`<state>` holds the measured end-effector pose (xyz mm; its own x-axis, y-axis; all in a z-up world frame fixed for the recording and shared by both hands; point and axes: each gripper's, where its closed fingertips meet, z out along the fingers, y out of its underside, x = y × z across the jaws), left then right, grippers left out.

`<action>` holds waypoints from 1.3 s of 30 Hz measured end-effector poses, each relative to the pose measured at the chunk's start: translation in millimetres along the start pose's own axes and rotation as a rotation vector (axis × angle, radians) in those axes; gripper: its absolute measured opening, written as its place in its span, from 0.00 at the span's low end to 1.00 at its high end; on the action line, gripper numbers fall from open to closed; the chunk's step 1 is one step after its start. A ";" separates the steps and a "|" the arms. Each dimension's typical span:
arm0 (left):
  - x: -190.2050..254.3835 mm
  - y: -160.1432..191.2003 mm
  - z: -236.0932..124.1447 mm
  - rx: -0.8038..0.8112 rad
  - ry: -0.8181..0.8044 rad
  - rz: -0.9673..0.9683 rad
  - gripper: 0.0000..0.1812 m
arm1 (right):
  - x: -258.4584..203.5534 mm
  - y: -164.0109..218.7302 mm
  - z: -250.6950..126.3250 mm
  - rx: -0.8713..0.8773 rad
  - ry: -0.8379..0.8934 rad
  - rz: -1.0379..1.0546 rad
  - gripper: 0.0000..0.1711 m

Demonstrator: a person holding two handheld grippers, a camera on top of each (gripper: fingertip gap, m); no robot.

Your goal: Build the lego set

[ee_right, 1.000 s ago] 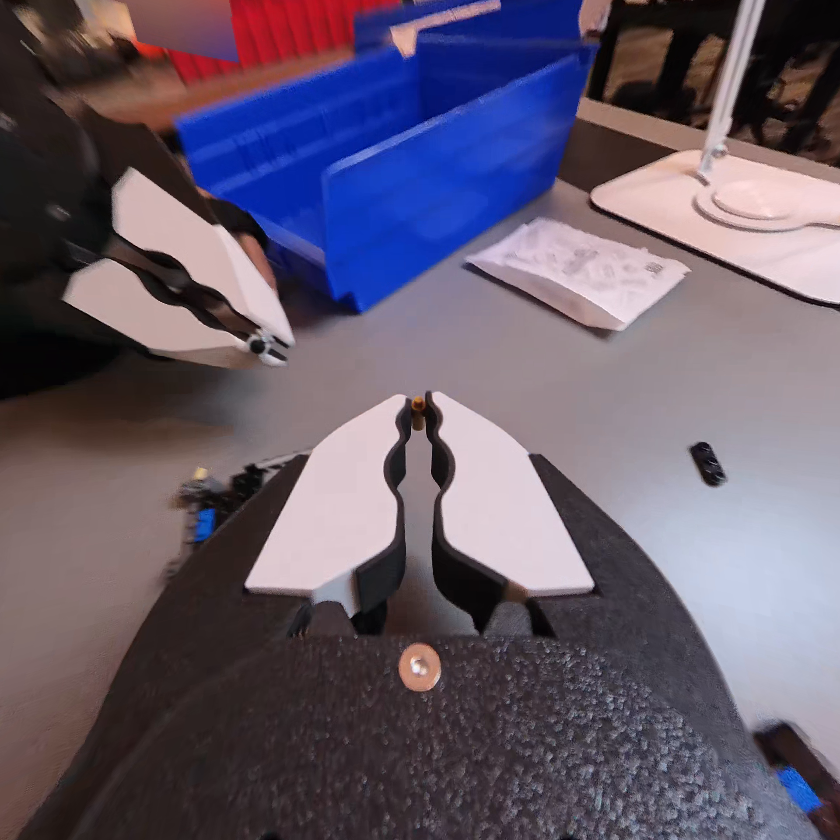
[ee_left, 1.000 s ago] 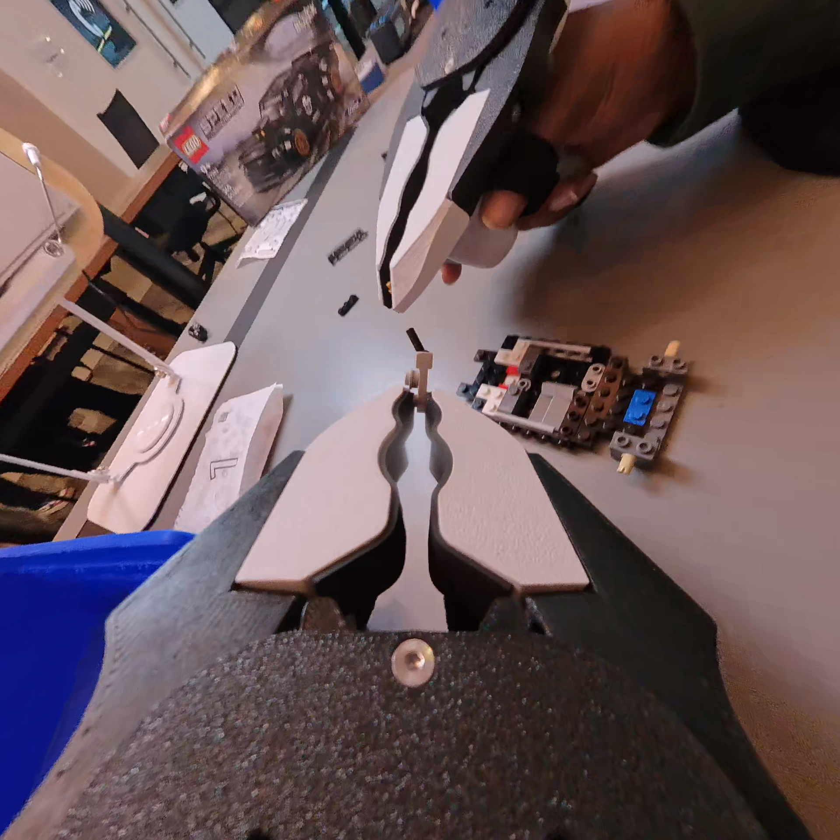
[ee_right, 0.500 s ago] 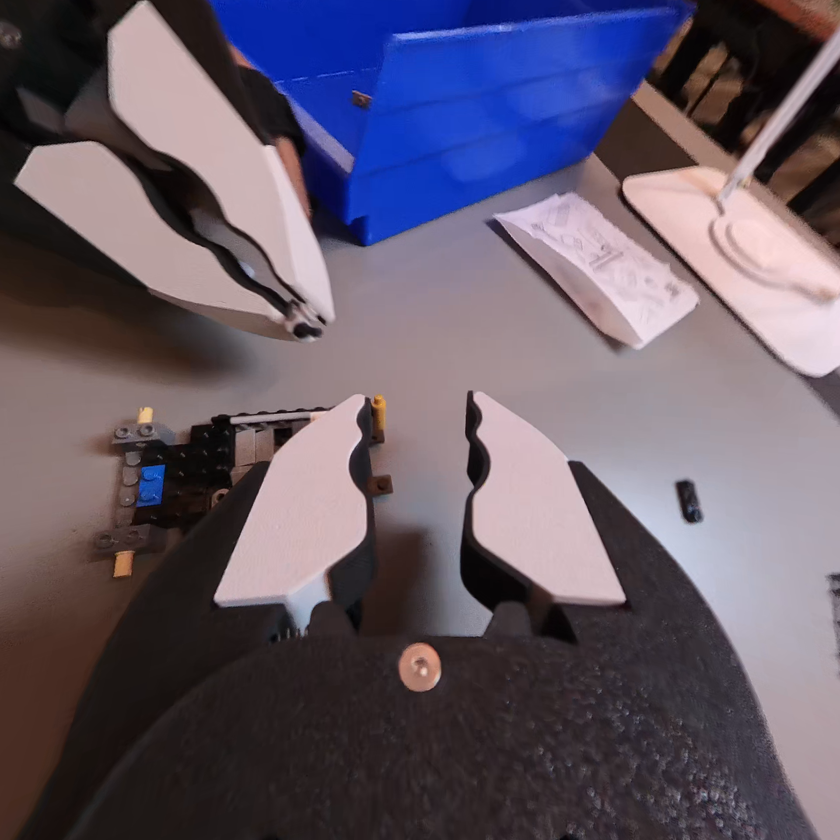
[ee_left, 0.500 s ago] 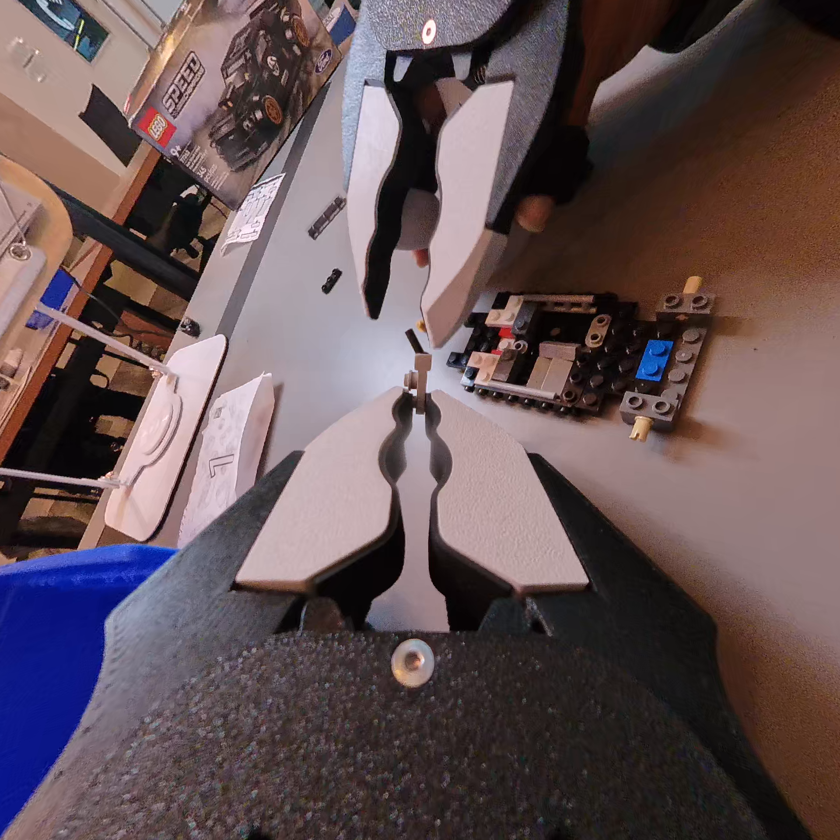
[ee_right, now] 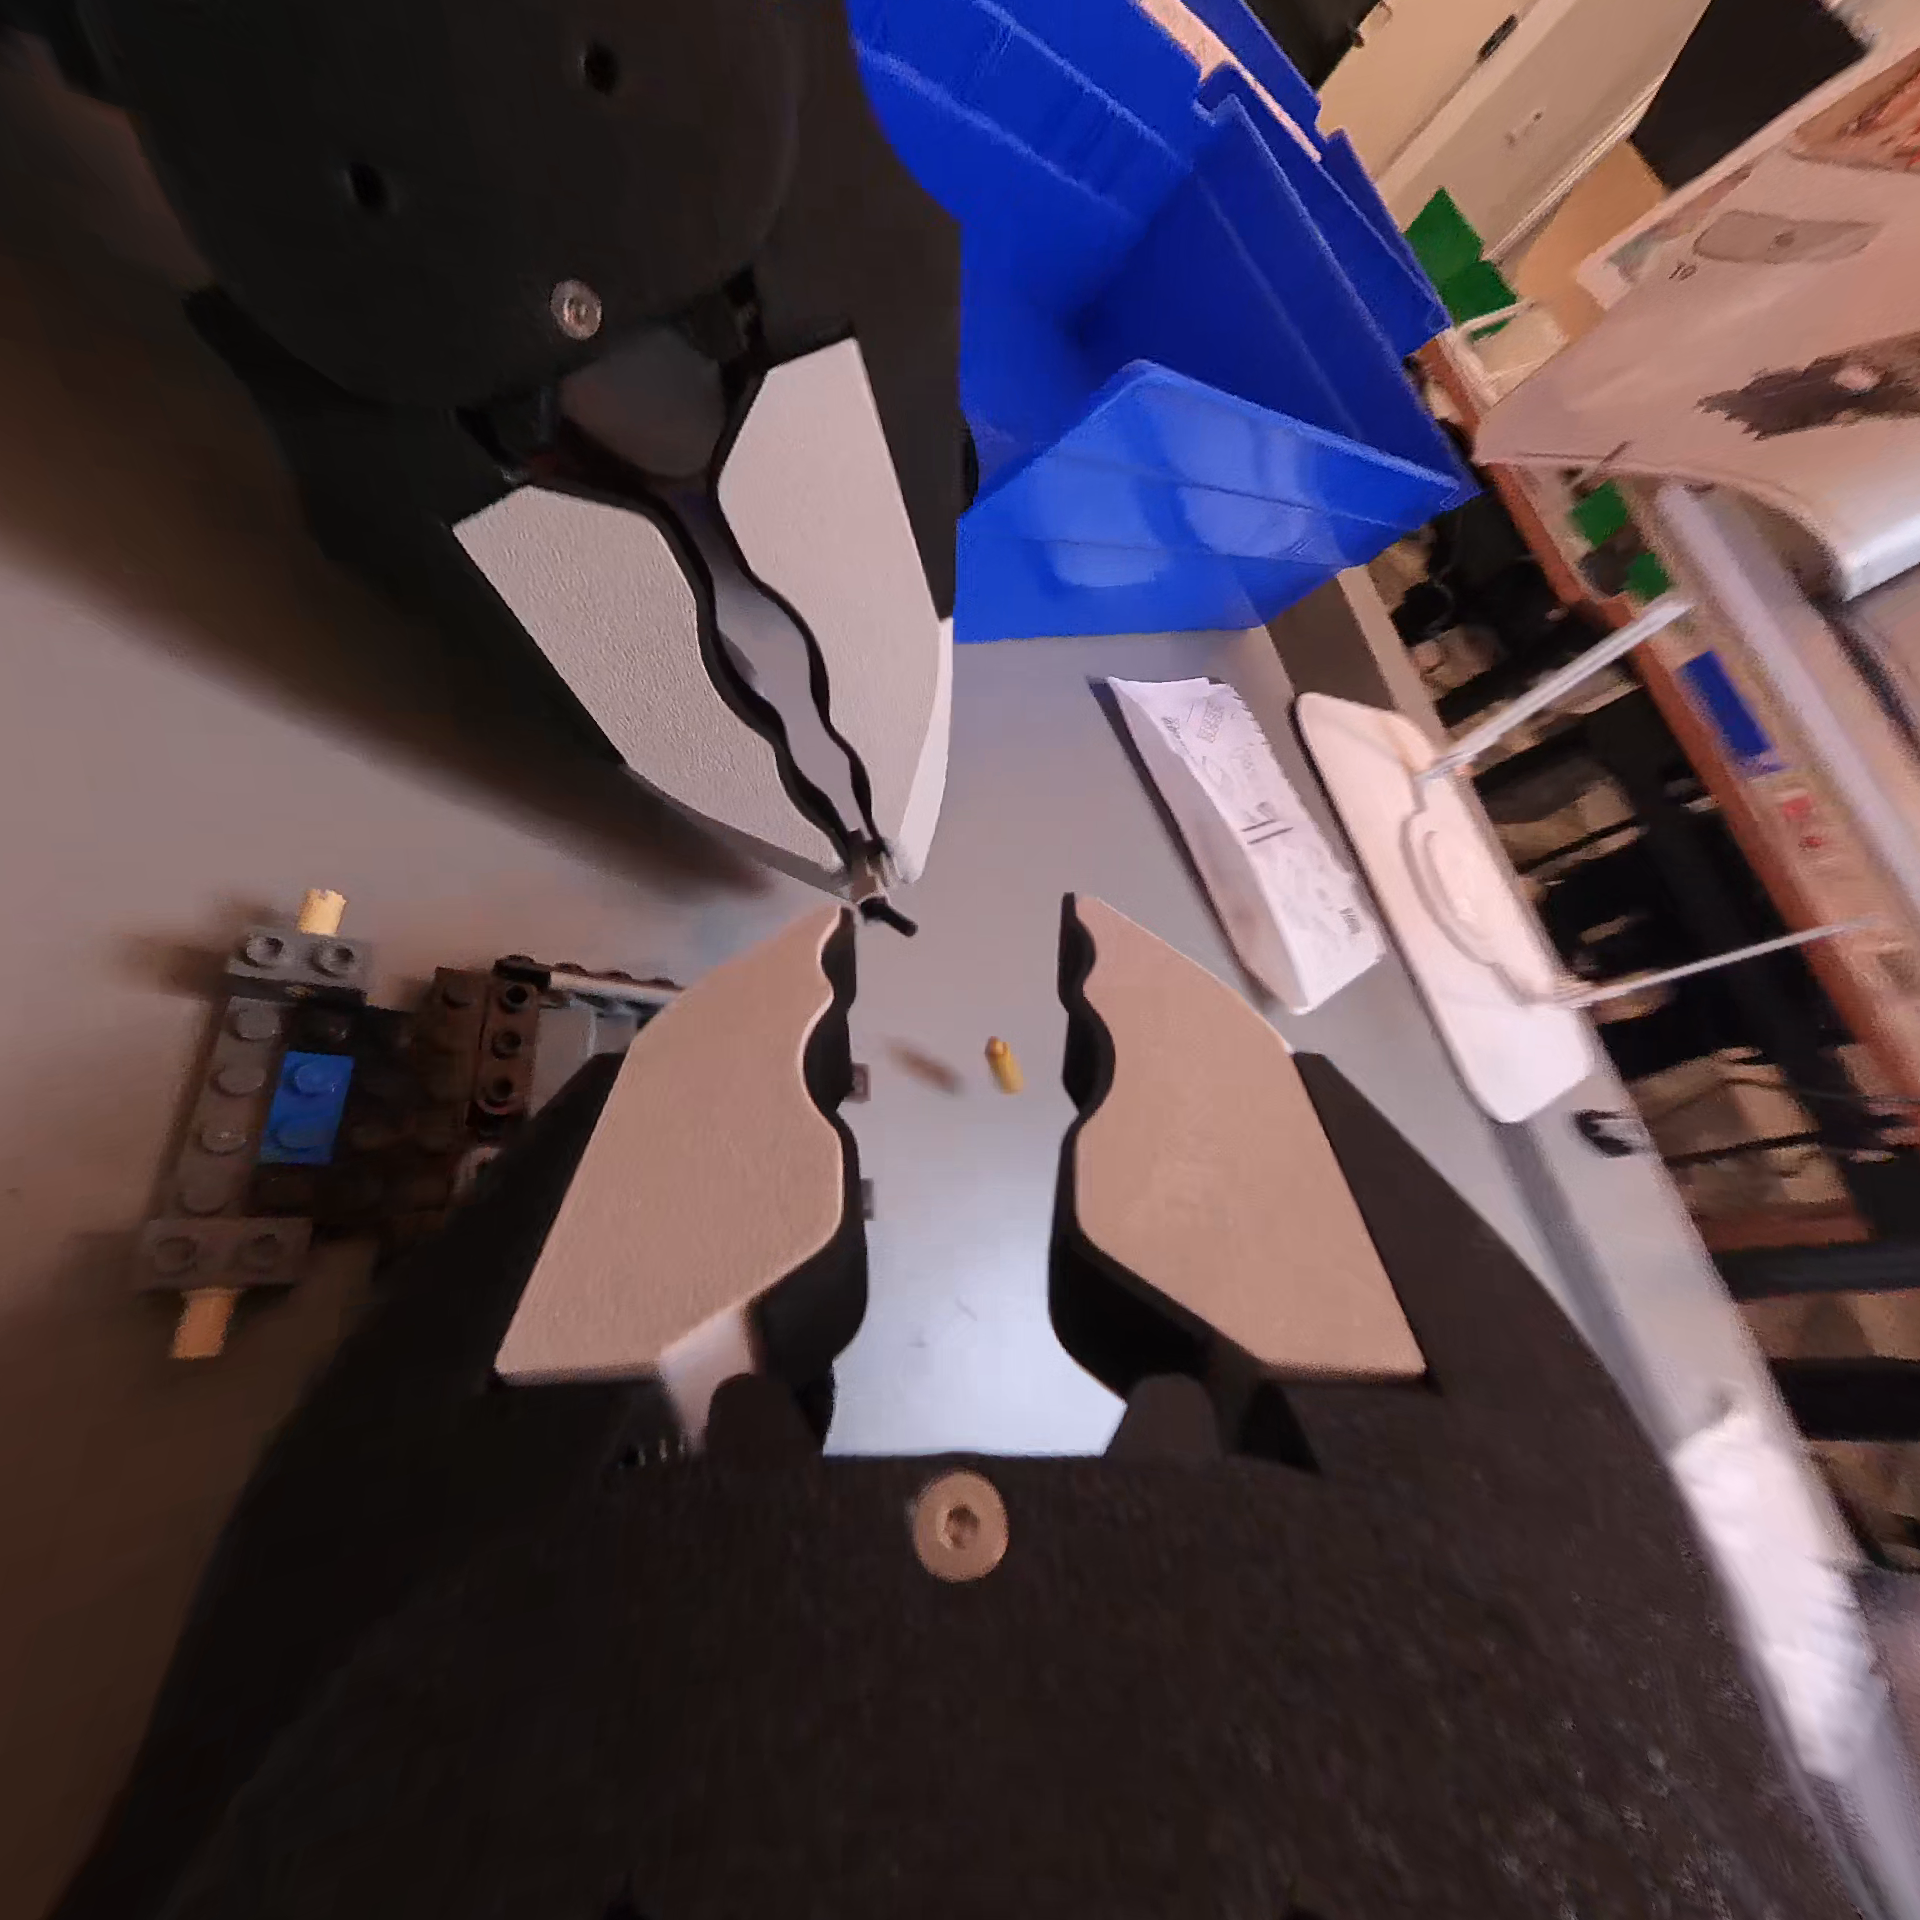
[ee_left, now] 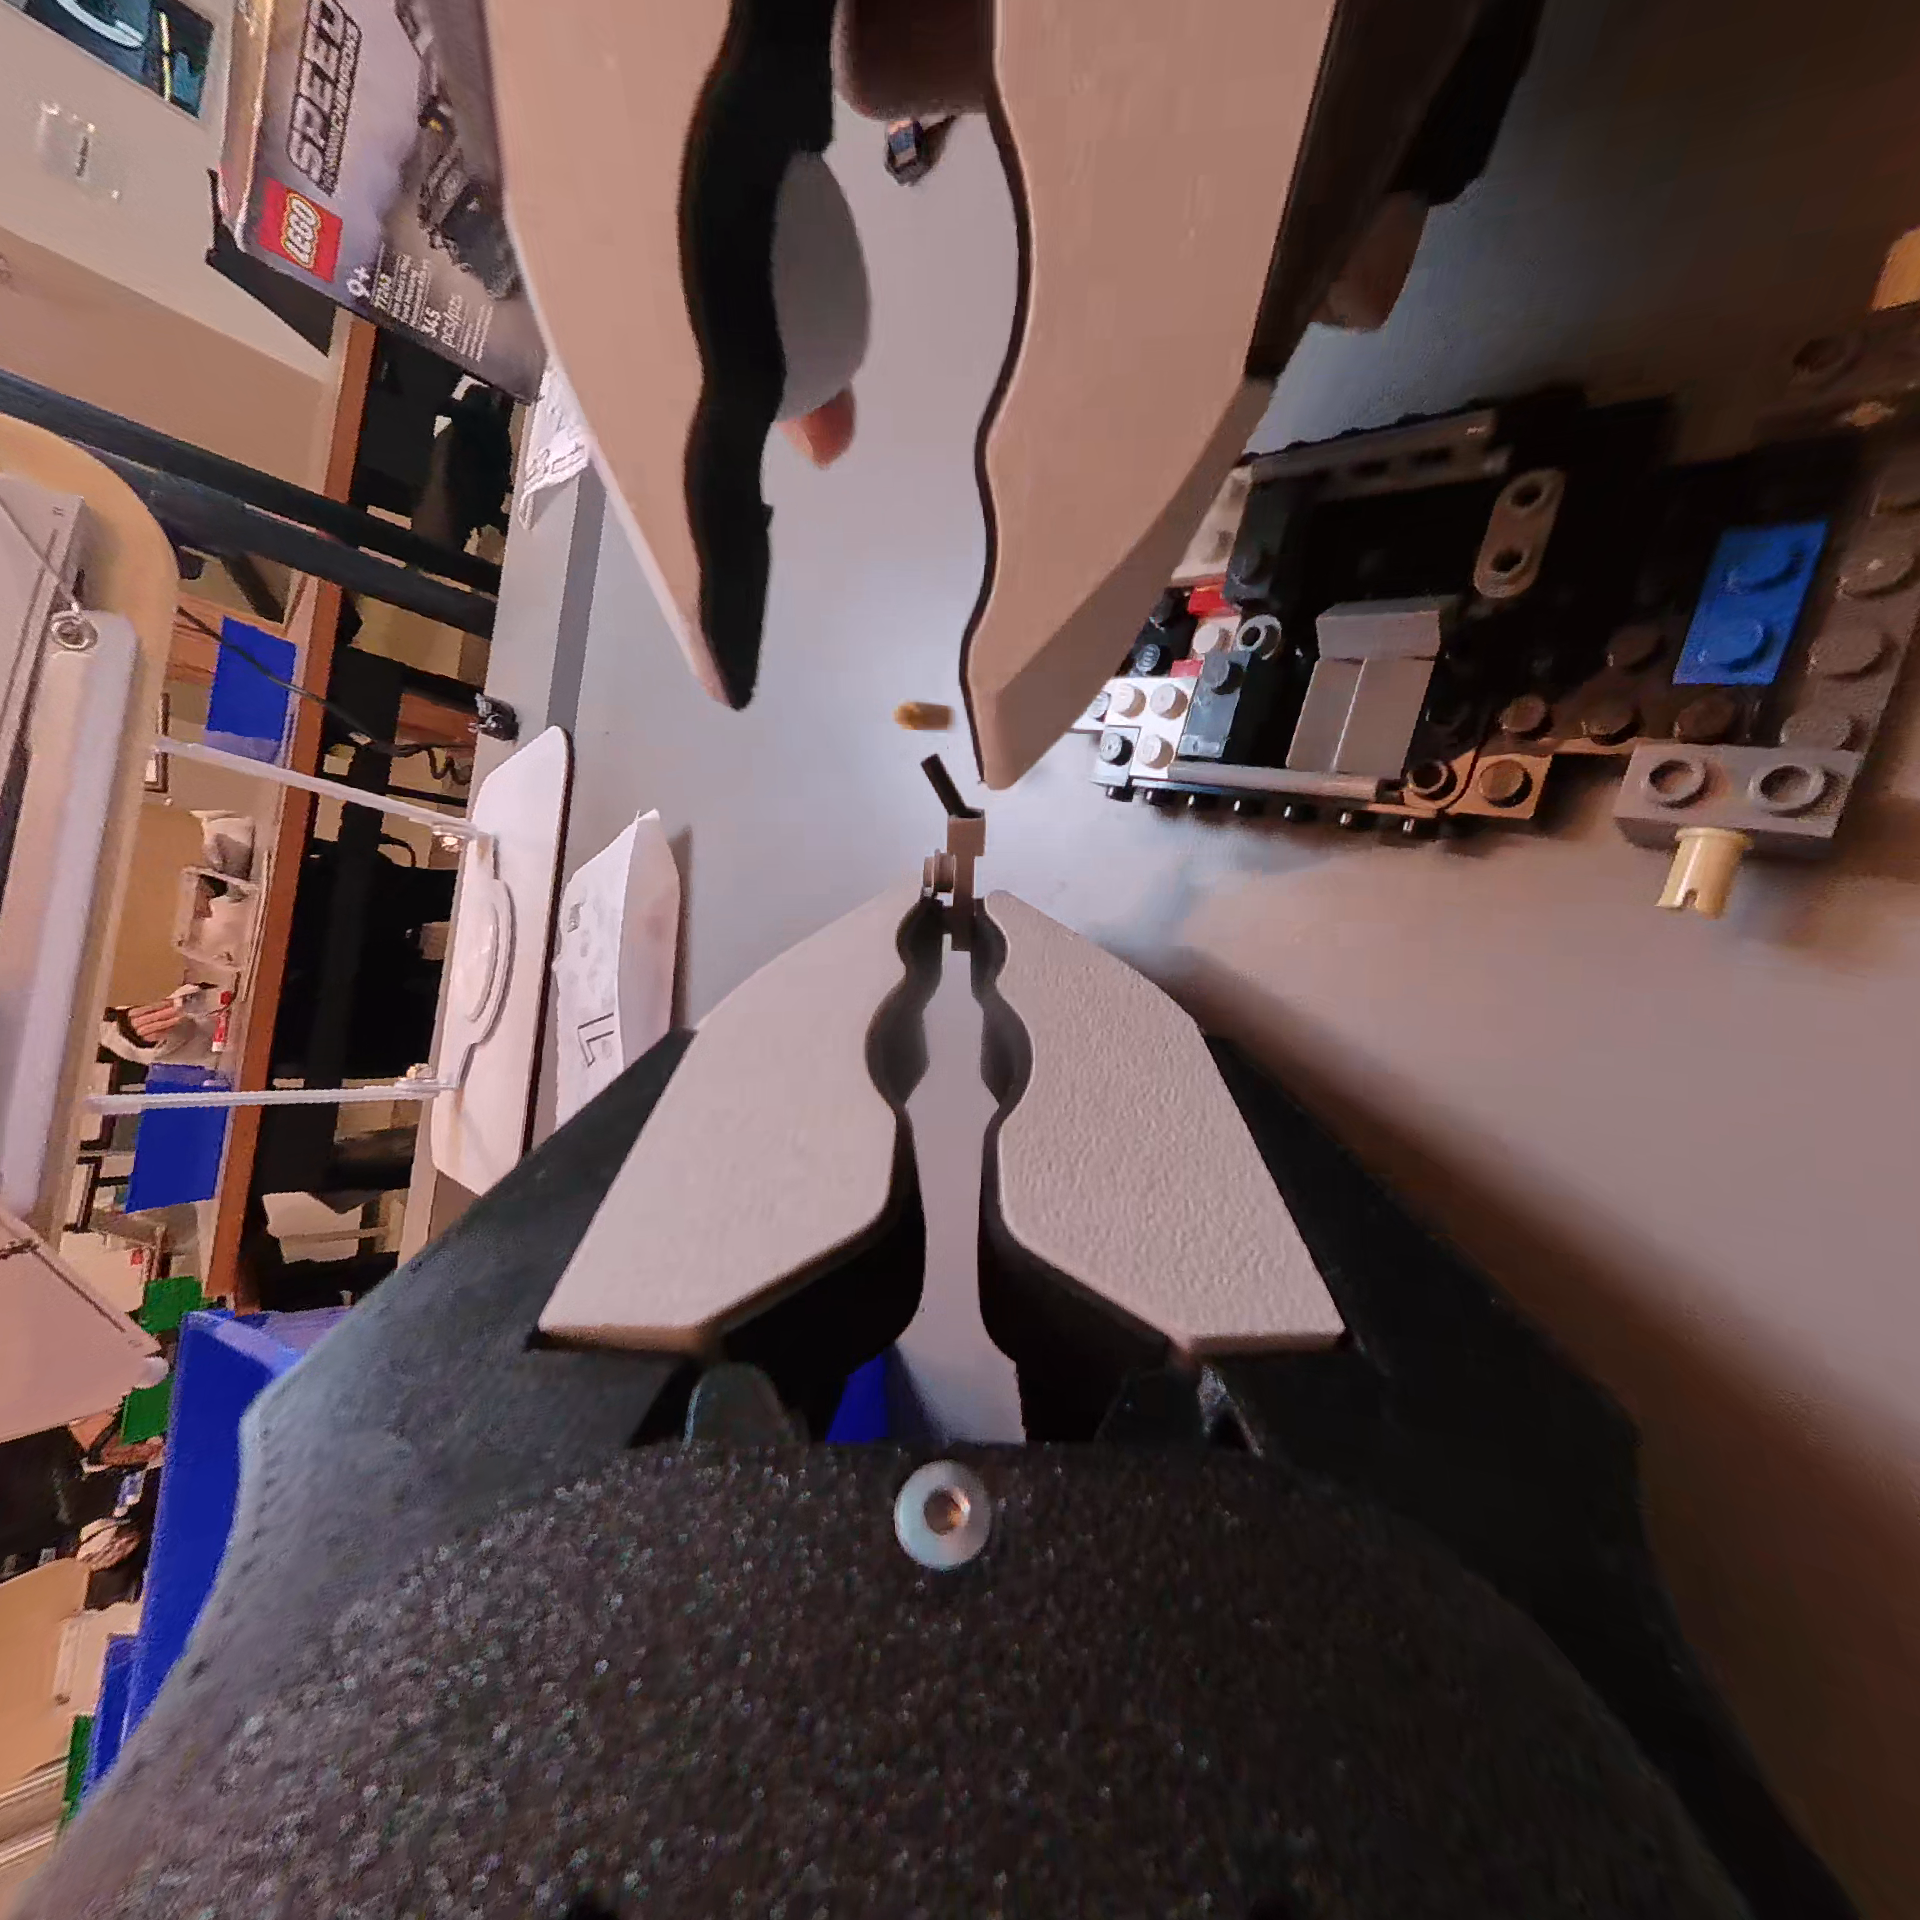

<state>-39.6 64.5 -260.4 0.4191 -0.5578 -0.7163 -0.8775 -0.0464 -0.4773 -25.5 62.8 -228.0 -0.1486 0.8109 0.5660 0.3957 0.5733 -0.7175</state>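
Observation:
My left gripper (ee_left: 958,902) is shut on a small grey piece (ee_left: 962,847) with a black pin (ee_left: 940,784) sticking out of its far end. It also shows in the right wrist view (ee_right: 871,883), tip to tip with my right gripper. My right gripper (ee_right: 956,930) is open and empty. A small yellow pin (ee_right: 1003,1065) is loose between its fingers and touches neither. In the left wrist view the right gripper (ee_left: 862,727) hangs open just beyond the black pin, with the yellow pin (ee_left: 923,714) between its tips. A dark brick assembly (ee_left: 1455,665) with a blue plate lies beside them (ee_right: 312,1101).
Blue bins (ee_right: 1195,416) stand behind the left gripper. A white paper bag (ee_right: 1247,831) and a white lamp base (ee_right: 1444,894) lie near the table's edge. A building set's box (ee_left: 384,187) stands farther off. A small black piece (ee_right: 1600,1127) lies near the edge. My left and right fingertips are right by each other.
My right gripper, shut on the yellow pin a second ago, has opened and let it go. The two grippers have come close together, tip to tip. The left stays shut on the grey piece.

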 end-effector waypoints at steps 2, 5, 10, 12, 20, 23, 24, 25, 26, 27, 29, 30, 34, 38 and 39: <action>-3.3 -2.4 -2.8 0.014 -0.019 0.004 0.03 | -5.4 -0.4 -1.1 0.033 -0.094 0.146 0.18; -6.9 -7.8 -7.4 0.039 -0.054 0.040 0.03 | -10.3 -3.6 -3.8 0.079 -0.194 0.295 0.13; -2.7 -14.4 -10.3 0.068 -0.042 0.064 0.03 | -14.8 -9.2 -6.5 0.096 -0.219 0.275 0.03; -0.7 -14.6 -10.6 0.076 -0.027 0.046 0.03 | -19.0 -9.1 -8.0 0.084 -0.235 0.243 0.02; -14.6 -35.6 -29.6 0.238 0.090 -0.275 0.03 | -1.4 -35.3 -31.2 0.198 -0.290 0.418 0.01; -11.8 -42.0 -32.9 0.268 0.140 -0.343 0.03 | -0.4 -40.9 -40.9 0.253 -0.334 0.474 0.00; -16.4 -30.4 -29.8 0.194 0.109 -0.358 0.03 | 6.4 -52.7 -53.5 0.347 -0.361 0.521 0.00; -22.0 -7.2 -25.6 0.118 0.079 -0.352 0.03 | 18.5 -61.4 -68.6 0.421 -0.368 0.567 0.00; -24.7 3.5 -30.0 0.125 0.110 -0.442 0.03 | 29.7 -60.9 -77.5 0.437 -0.321 0.559 0.00; -30.3 -5.8 -41.3 0.186 0.114 -0.482 0.03 | 35.5 -54.0 -77.7 0.407 -0.260 0.529 0.00; -34.6 -34.4 -49.3 0.244 0.067 -0.400 0.03 | 33.5 -38.1 -63.1 0.338 -0.200 0.508 0.00; -32.3 -45.7 -47.8 0.256 0.062 -0.371 0.03 | 27.1 -37.3 -55.8 0.325 -0.223 0.515 0.00; -22.0 -46.1 -41.1 0.228 0.069 -0.297 0.03 | 7.1 -51.8 -44.5 0.315 -0.290 0.403 0.13; -17.4 -44.9 -42.5 0.227 0.086 -0.290 0.03 | -2.9 -48.9 -38.1 0.266 -0.275 0.331 0.12; -15.2 -46.4 -42.2 0.230 0.096 -0.288 0.03 | -3.8 -49.5 -37.1 0.260 -0.263 0.309 0.08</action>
<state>-15.1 40.1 -205.8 0.6077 -0.6246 -0.4906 -0.6474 -0.0318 -0.7615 -10.9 27.0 -179.6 -0.2973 0.9309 0.2124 0.2231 0.2840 -0.9325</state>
